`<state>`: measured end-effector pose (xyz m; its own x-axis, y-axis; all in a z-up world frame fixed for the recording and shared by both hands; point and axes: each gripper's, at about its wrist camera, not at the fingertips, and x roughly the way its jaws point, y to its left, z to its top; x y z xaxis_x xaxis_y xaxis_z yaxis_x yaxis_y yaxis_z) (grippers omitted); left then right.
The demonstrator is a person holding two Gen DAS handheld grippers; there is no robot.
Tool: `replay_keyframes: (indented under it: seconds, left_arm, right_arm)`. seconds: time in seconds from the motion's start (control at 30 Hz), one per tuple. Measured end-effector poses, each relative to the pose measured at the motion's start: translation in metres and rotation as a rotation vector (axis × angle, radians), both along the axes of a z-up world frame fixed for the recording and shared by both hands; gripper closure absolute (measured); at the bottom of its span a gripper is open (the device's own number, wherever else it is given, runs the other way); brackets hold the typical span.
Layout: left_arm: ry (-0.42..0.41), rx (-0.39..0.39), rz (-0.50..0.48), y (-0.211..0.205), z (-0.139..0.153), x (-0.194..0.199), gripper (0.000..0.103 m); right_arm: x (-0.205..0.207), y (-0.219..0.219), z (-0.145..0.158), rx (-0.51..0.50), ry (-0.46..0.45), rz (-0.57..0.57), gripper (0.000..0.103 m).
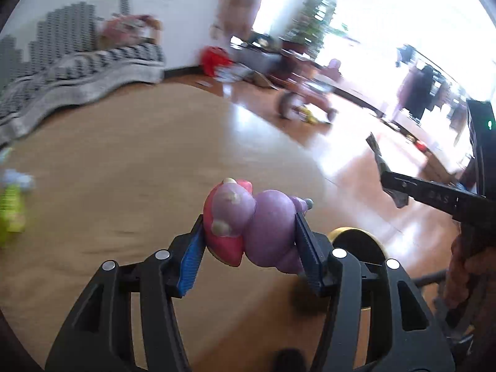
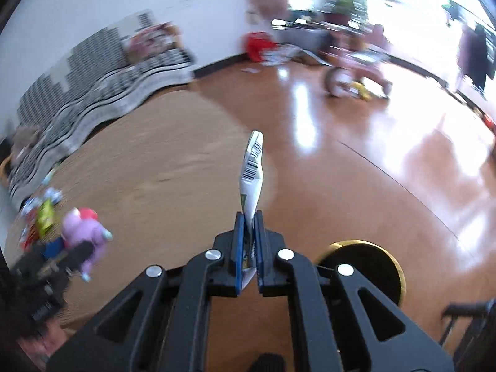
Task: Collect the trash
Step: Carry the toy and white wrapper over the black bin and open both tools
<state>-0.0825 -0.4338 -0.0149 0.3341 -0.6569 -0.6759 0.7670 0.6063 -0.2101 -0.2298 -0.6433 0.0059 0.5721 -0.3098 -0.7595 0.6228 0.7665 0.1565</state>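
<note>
My left gripper [image 1: 251,220] is shut on a purple and pink toy figure [image 1: 263,226], its blue pads pressing on both sides. In the right wrist view the same toy [image 2: 83,232] shows at the lower left, blurred. My right gripper [image 2: 249,217] is shut on a flat white wrapper [image 2: 252,167] with a barcode, which sticks up beyond the fingertips. That gripper [image 1: 390,183] also reaches in from the right edge of the left wrist view with the wrapper [image 1: 379,158]. Below both grippers is a round black bin with a gold rim [image 2: 400,276], partly hidden behind the fingers.
A tan rug [image 1: 124,170] covers the near floor, with glossy wooden floor [image 2: 372,155] beyond it. A green packet [image 2: 45,221] and other small litter lie at the rug's left edge. A striped blanket [image 1: 77,71], a pink tricycle [image 1: 307,99] and a potted plant [image 1: 313,15] stand farther back.
</note>
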Motion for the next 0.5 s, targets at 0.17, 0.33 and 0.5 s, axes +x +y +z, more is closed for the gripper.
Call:
replay_keyframes:
  seconds: [0.17,0.33,0.5]
  left_arm:
    - [0.107,0.030,-0.132,-0.091,-0.040,-0.060,0.048]
    - [0.182,0.071,-0.219,-0.142,-0.074,-0.104,0.048]
    - [0.225,0.103,-0.253,-0.168,-0.097,-0.120,0.048]
  right_arm:
    - [-0.058,-0.056,-0.024,0.045,0.047,-0.138,0.096]
    - [-0.098,-0.091,-0.055,0.133,0.098,-0.229,0.096]
    - [-0.116,-0.104,-0.071,0.186,0.124,-0.271,0.096]
